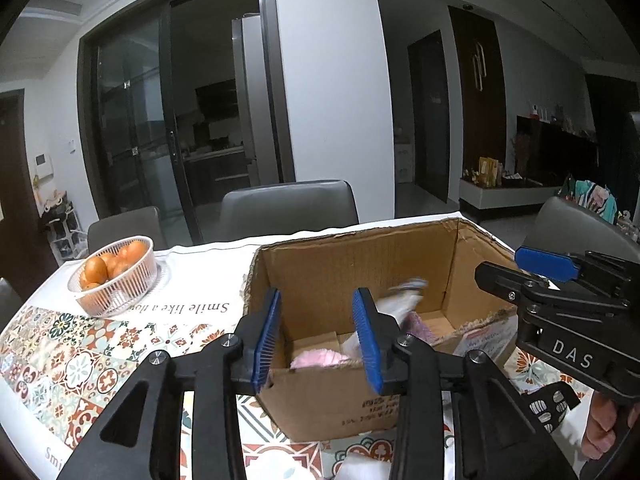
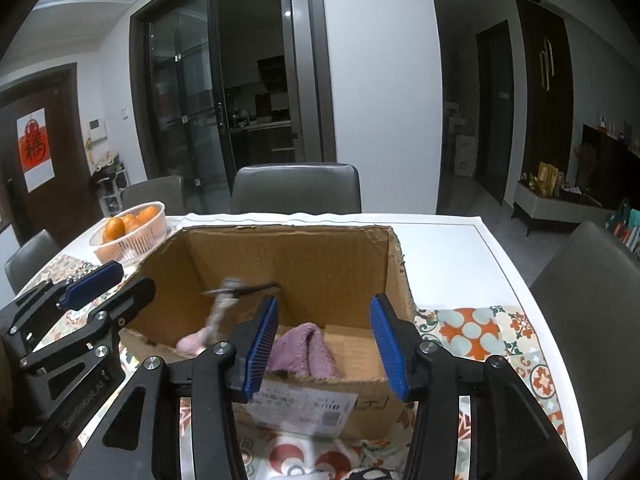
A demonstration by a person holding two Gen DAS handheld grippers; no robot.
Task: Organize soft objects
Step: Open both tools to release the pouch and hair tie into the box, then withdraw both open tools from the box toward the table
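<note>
An open cardboard box stands on the table. Inside lie a pink cloth and a purple cloth. A blurred grey-white soft item is in mid-air inside the box, held by neither gripper. My left gripper is open and empty over the box's near wall. My right gripper is open and empty at the box's other side; it also shows in the left wrist view.
A clear plastic basket of oranges stands left of the box on the patterned tablecloth. Grey chairs line the table's far edge, another at the right.
</note>
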